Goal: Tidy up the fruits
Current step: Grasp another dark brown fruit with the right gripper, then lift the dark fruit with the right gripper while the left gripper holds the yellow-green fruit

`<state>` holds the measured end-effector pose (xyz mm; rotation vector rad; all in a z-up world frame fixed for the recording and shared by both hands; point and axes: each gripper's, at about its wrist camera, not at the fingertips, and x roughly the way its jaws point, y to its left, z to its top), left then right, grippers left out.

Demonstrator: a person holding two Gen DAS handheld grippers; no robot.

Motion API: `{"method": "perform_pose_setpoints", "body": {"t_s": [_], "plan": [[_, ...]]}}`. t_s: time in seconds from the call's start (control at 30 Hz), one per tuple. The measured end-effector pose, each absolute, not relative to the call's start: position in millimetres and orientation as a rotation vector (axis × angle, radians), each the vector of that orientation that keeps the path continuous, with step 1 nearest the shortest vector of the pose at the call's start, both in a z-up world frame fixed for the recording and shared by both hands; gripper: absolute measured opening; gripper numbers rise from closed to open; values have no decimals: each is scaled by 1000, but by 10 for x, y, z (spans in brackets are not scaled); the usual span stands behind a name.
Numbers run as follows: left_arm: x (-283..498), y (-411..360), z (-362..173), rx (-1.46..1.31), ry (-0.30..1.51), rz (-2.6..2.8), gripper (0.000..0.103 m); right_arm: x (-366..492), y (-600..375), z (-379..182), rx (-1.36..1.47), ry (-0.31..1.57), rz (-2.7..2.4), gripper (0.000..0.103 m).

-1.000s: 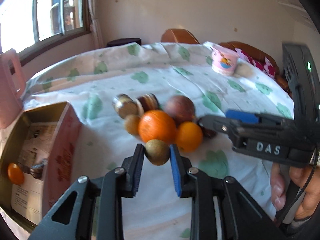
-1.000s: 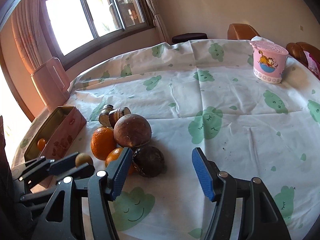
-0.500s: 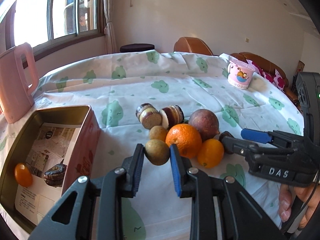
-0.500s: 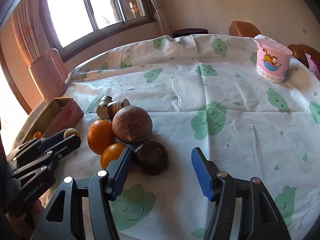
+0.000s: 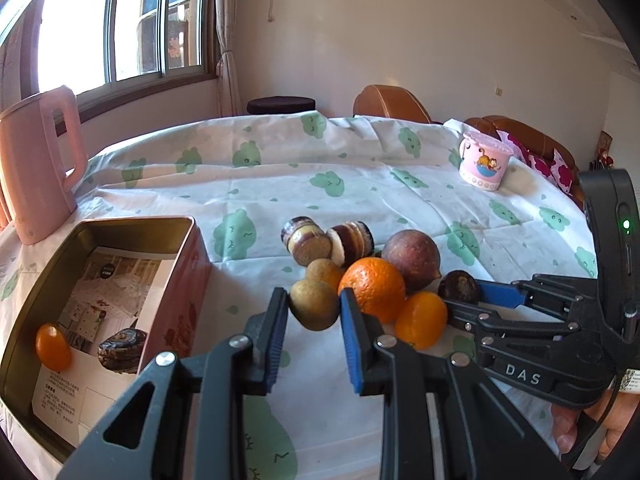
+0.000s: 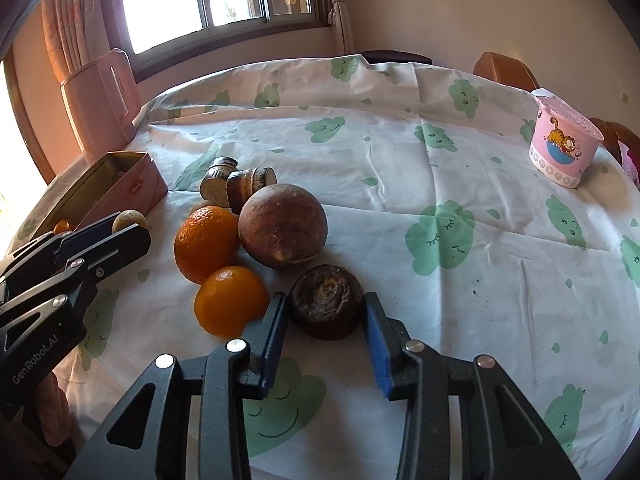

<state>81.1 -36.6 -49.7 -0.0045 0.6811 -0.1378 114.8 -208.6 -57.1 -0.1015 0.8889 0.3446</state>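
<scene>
Open pink tin (image 5: 188, 280) at the table's left edge, holding a small orange fruit (image 5: 53, 346) and a dark round one (image 5: 122, 350), left gripper (image 5: 313, 308) clamping a tan fruit (image 5: 314, 309), right gripper (image 6: 325, 314) closing around a dark brown fruit (image 6: 326, 300).

1. Print on paper sheet (image 5: 76, 320) inside tin (image 5: 132, 226): too small to read.
2. Pink jug (image 5: 36, 160): cut off by left frame edge.
3. Tin's contents, right wrist view: mostly hidden behind wall.

black tool (image 5: 314, 314), blue pads (image 5: 352, 328), silver screws
</scene>
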Motion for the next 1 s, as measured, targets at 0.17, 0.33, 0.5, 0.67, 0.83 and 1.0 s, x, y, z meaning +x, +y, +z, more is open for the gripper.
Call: {"method": "perform_pose_setpoints", "body": {"t_s": [0.17,0.33,0.5,0.67,0.83,1.0], "plan": [[797,-350,-477,-11,665,-136,28,1118,-2101,-532,-91,864,350,40],[767,-318,-461,-26,643,-130,28,1075,-2087,-482,-95,826,346,40],[750,-309,-445,-27,627,-126,28,1019,-2095,-430,-95,783,352,40],[723,-307,-431,-24,611,-122,28,963,-2083,-381,-105,741,368,40],[705,-305,-416,-24,597,-120,28,887,-2058,-337,-119,698,376,40],[683,-306,-403,-20,582,-116,28,841,-2048,-305,-127,668,383,40]]}}
